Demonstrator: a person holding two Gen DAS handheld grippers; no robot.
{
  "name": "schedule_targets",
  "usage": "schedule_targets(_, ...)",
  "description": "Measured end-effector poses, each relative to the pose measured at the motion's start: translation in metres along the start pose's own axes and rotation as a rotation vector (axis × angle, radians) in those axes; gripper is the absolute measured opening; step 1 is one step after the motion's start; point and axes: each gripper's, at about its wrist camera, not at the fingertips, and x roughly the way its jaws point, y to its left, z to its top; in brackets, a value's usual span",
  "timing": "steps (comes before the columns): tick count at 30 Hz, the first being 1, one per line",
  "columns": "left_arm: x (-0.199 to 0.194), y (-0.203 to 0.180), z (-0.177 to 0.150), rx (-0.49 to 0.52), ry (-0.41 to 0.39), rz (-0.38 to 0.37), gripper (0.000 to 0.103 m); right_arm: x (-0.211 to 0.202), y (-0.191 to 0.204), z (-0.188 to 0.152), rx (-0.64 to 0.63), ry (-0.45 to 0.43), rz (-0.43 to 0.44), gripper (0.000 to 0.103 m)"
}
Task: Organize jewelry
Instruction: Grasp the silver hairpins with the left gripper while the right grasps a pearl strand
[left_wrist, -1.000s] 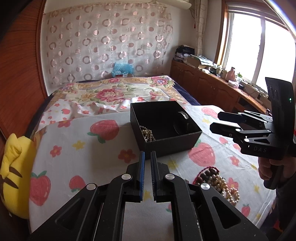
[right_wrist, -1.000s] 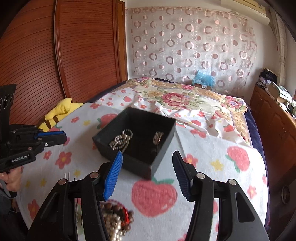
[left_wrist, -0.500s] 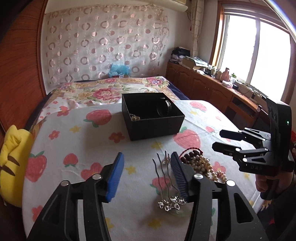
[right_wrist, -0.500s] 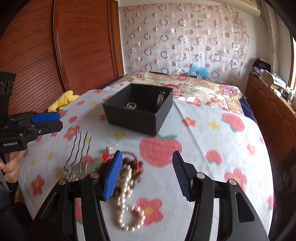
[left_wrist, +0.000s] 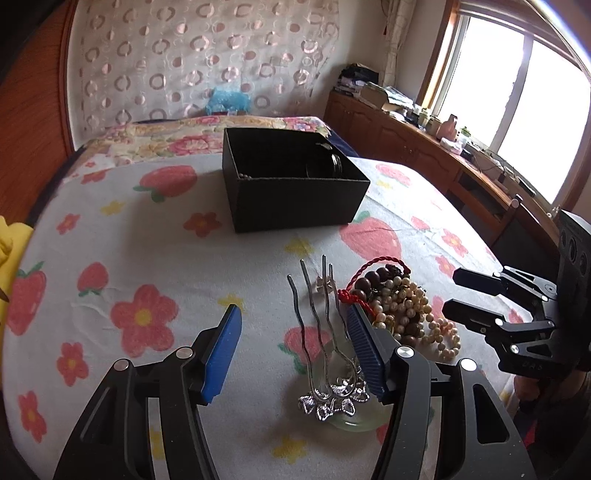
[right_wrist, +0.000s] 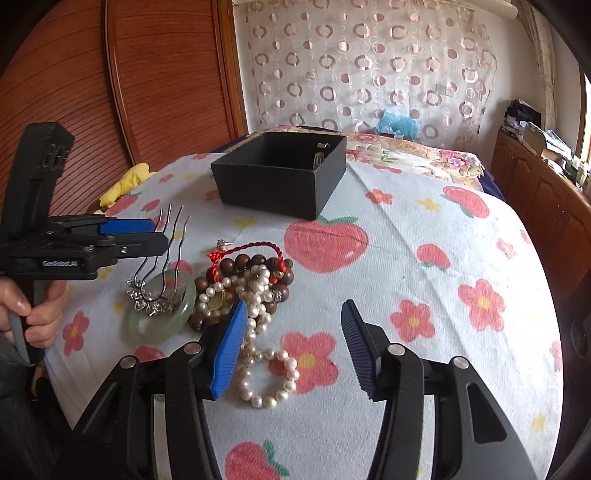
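Note:
A black open box (left_wrist: 291, 184) (right_wrist: 280, 173) stands on the strawberry-print cloth with some jewelry inside. Nearer lies a pile: silver hair forks (left_wrist: 321, 332) (right_wrist: 162, 254) resting on a pale green bangle (right_wrist: 162, 314), a pearl strand (right_wrist: 258, 354) (left_wrist: 417, 314), brown wooden beads (right_wrist: 236, 266) and a red cord (right_wrist: 255, 247). My left gripper (left_wrist: 295, 350) is open and empty, low over the hair forks. My right gripper (right_wrist: 295, 347) is open and empty, just above the pearl strand.
A yellow plush (right_wrist: 125, 181) lies at the cloth's left edge by the wooden wall. A floral bed cover (left_wrist: 207, 136) lies beyond the box. Wooden cabinets (left_wrist: 406, 147) with clutter run under the window on the right.
Both grippers have pulled back from the box and dropped toward the jewelry pile. My left gripper went from shut to open.

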Motion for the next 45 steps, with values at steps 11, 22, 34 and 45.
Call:
schedule_targets(11, 0.014, -0.012, 0.002, -0.001, 0.031, -0.061, 0.026, 0.003, 0.002, -0.003, -0.015, 0.023, 0.018, 0.055)
schedule_targets(22, -0.026, -0.035, 0.002, 0.055, -0.083, -0.071, 0.001, 0.012, 0.014, 0.003, -0.043, 0.049, 0.053, 0.044)
schedule_targets(34, -0.044, -0.031, 0.005, 0.058, -0.131, -0.041, 0.001, 0.02, 0.009, 0.002, -0.064, 0.096, -0.03, 0.029)
schedule_targets(45, -0.045, -0.025, 0.005, 0.047, -0.134, -0.033, 0.001, 0.027, 0.015, 0.004, -0.092, 0.115, 0.014, 0.009)
